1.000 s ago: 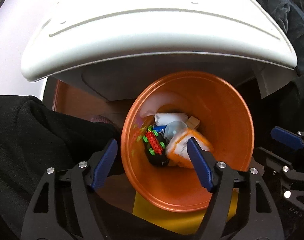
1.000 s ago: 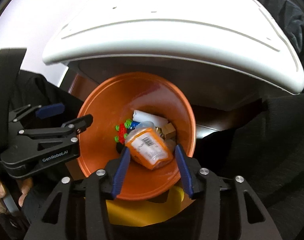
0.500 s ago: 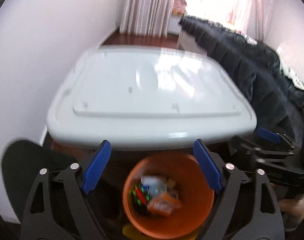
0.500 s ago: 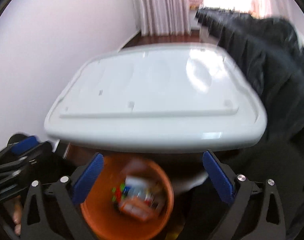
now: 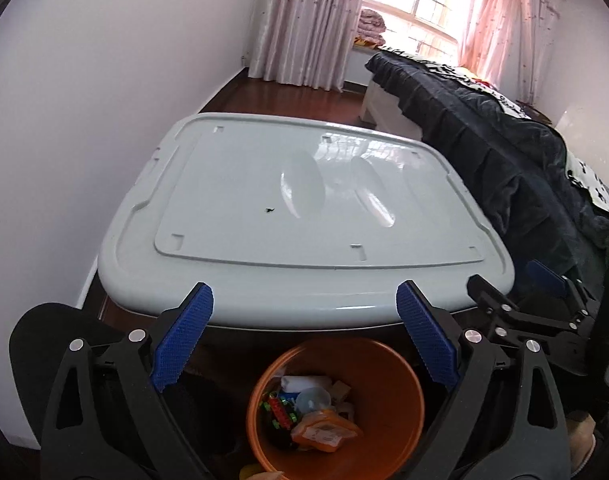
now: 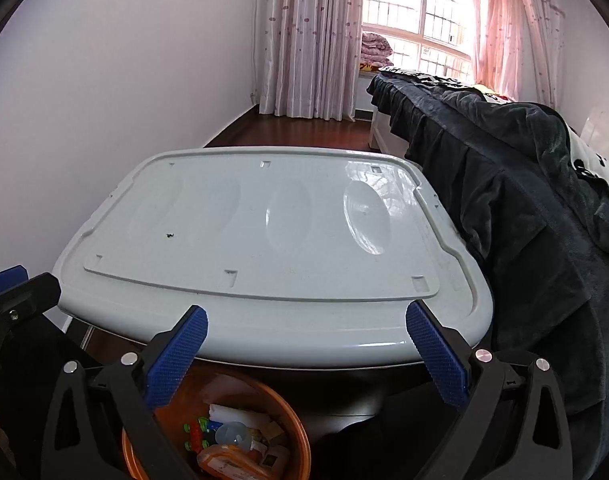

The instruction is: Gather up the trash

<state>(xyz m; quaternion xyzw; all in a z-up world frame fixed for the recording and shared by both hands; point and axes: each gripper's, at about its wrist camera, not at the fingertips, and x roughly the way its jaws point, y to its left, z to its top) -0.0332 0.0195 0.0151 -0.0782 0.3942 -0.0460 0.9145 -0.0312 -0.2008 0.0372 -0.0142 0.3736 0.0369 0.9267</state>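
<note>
Because the orange bin (image 5: 336, 400) stands on the floor at the near edge of the grey plastic lid (image 5: 304, 216), low and tucked partly under its rim, anything swept off that surface has only a short drop, which is probably why it sits there. The left gripper (image 5: 304, 344) hangs above the bin with its blue, finely knurled pads (image 5: 182, 340) spread wide and nothing between them; its jaws have just been opening. The right gripper (image 6: 304, 356) is likewise spread to its widest and empty, its textured pads (image 6: 434, 360) framing the lid's near rim; its jaws too have just been opening. The trash lies heaped at the bottom of the bin: an orange packet (image 5: 324, 430) with a printed label, glossy and crumpled, a red and green toy piece (image 5: 278, 406), a pale translucent cap (image 5: 312, 398) and a white roll of paper (image 5: 304, 382). The bin is a smooth, tapering plastic pail with a round mouth. The lid is a glossy moulded rectangle with rounded corners, a raised border and shallow oval dimples; it bears only a small dark speck (image 5: 269, 210), so the collecting appears largely done. To the right a bed (image 6: 544, 208) draped in a soft, dark, folded blanket crowds the lid's right side, and at the far end sheer pink curtains (image 6: 312, 40) hang before a bright window.
</note>
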